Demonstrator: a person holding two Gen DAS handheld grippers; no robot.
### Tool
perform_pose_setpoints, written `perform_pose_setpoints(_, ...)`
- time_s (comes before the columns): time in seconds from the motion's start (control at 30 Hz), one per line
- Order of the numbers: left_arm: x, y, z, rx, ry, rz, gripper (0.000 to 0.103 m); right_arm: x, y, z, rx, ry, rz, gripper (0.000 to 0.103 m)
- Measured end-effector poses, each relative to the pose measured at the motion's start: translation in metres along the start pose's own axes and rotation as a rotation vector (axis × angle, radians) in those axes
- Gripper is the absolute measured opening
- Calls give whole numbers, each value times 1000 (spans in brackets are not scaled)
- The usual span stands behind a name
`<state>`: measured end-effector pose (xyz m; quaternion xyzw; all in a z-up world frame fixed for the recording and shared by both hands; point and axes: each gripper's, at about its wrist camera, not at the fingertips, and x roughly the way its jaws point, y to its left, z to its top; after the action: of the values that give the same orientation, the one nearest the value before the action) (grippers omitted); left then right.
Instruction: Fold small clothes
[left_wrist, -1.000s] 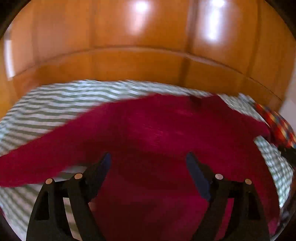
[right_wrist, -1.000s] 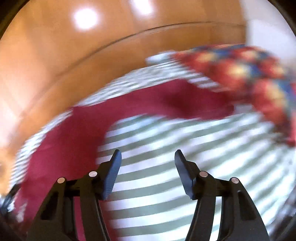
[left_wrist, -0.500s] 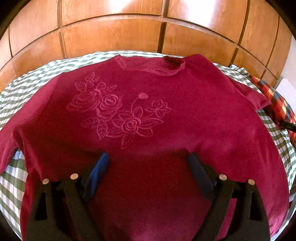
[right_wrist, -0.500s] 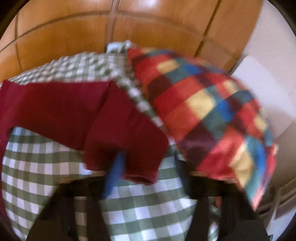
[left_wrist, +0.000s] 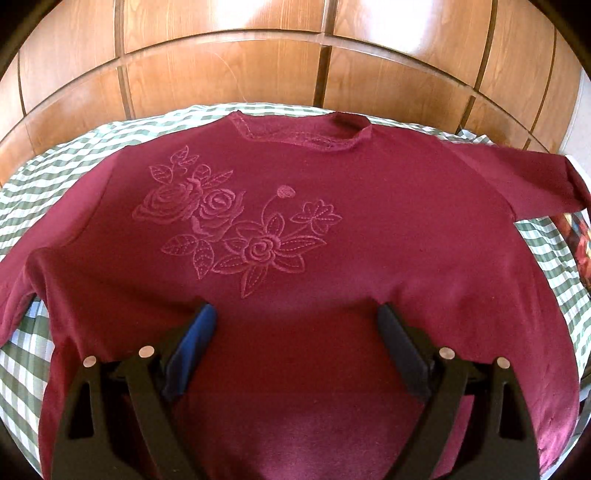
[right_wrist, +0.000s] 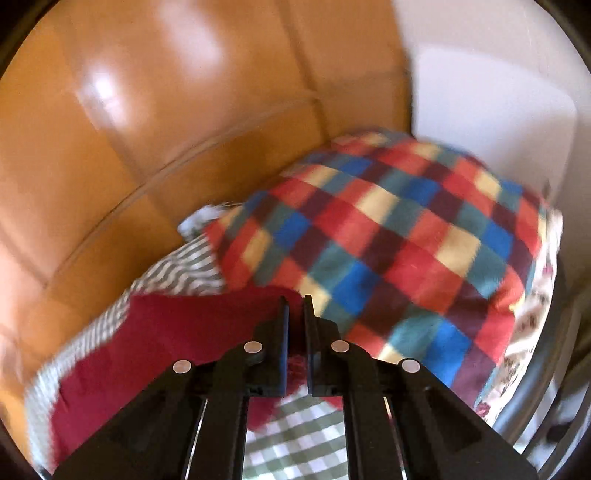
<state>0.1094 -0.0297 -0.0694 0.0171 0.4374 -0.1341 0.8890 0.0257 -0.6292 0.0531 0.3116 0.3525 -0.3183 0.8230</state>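
Between the two black fingers of the right gripper (right_wrist: 294, 306), a fold of dark red cloth is pinched: the jaws stand nearly together with the sleeve end (right_wrist: 207, 325) of the maroon long-sleeved knit top (left_wrist: 295, 258) caught in them. Just beyond lies a red, blue and yellow checked blanket (right_wrist: 399, 236), heaped on the green-and-white checked bedsheet (right_wrist: 295, 443). Picture is smeared, so the exact bite on the cuff is hard to judge.

Left gripper (left_wrist: 295, 317): jaws wide apart, nothing between them, poised over the lower middle of the top. Whether the tips touch the cloth, cannot tell. Top lies face up and spread flat on the sheet, embossed flower pattern (left_wrist: 236, 229) showing, neckline (left_wrist: 303, 136) toward the glossy wooden panelled headboard (left_wrist: 295, 62).

Step in hand, as judged: bringing the right sleeve across the body. To do it well:
- keep the pinch firm on the cuff, lift only enough to clear the sheet;
- carry it inward, away from the blanket, so nothing snags;
- left gripper can press the body to stop it dragging;
- lay the sleeve flat across the chest, edge straight at the shoulder seam.
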Motion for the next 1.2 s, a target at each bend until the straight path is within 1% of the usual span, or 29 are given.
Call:
perform_pose_setpoints(0.03,0,0,0,0,0,0,90,10,-11,5,60,26,-38,4)
perform_pose_setpoints(0.07,0,0,0,0,0,1,90,22,-18,9,110,55,-52,4)
perform_pose_setpoints(0.1,0,0,0,0,0,1,90,32,-27,12,157,93,-41,4)
perform_pose_setpoints(0.13,0,0,0,1,0,2,90,39,-35,12,193,105,-66,4)
perform_pose_setpoints(0.17,0,0,0,3,1,1,90,39,-38,13,193,86,-99,4)
perform_pose_setpoints(0.2,0,0,0,3,1,1,90,36,-39,13,180,61,-106,4)
perform_pose_setpoints(0.27,0,0,0,4,1,1,90,25,-42,12,163,29,-74,7)
perform_pose_setpoints(0.3,0,0,1,4,1,1,90,19,-41,10,141,19,-61,13)
perform_pose_setpoints(0.33,0,0,0,3,1,0,90,9,-36,6,88,-1,-61,35)
perform_pose_setpoints(0.37,0,0,1,3,1,-1,91,5,-36,5,54,-17,-64,51)
perform_pose_setpoints(0.4,0,0,1,3,1,1,91,-4,-30,-2,-4,-34,-66,51)
perform_pose_setpoints(0.43,0,0,1,3,1,1,91,-10,-27,-7,-38,-32,-63,51)
perform_pose_setpoints(0.5,0,0,1,3,2,1,91,-19,-17,-19,-111,-19,-25,51)
perform_pose_setpoints(0.53,0,0,1,3,2,2,91,-22,-8,-30,-175,-5,9,51)
perform_pose_setpoints(0.6,0,0,1,3,2,3,91,-20,8,-40,-260,21,31,51)
perform_pose_setpoints(0.63,0,0,1,4,2,4,91,-13,20,-47,-312,55,44,52)
perform_pose_setpoints(0.67,0,0,1,6,2,4,91,-3,30,-52,-347,86,36,60)
perform_pose_setpoints(0.7,0,0,1,6,2,5,91,6,37,-54,-369,102,7,62)
perform_pose_setpoints(0.73,0,0,1,7,2,6,91,16,43,-50,-374,99,-33,62)
perform_pose_setpoints(0.77,0,-1,1,8,2,7,91,25,43,-43,-348,93,-53,62)
perform_pose_setpoints(0.8,1,-1,0,9,2,8,91,34,39,-31,-292,84,-71,62)
perform_pose_setpoints(0.83,1,-1,1,9,3,9,91,42,29,-16,-211,66,-113,59)
perform_pose_setpoints(0.87,0,-1,0,9,2,10,91,50,21,-7,-159,57,-143,58)
perform_pose_setpoints(0.93,0,-1,0,8,1,10,91,53,-2,11,-41,38,-213,58)
perform_pose_setpoints(0.97,0,-2,0,8,1,9,91,49,-11,14,-4,29,-212,58)
perform_pose_setpoints(1.0,0,-1,0,8,0,9,91,40,-18,14,30,12,-173,58)
perform_pose_setpoints(1.07,0,-1,0,7,-2,7,92,23,-21,3,23,-8,-93,65)
perform_pose_setpoints(1.13,1,-1,0,6,-2,3,92,12,-20,-11,-1,-6,-50,71)
perform_pose_setpoints(1.2,1,-1,0,8,-1,0,93,5,-21,-29,9,16,3,72)
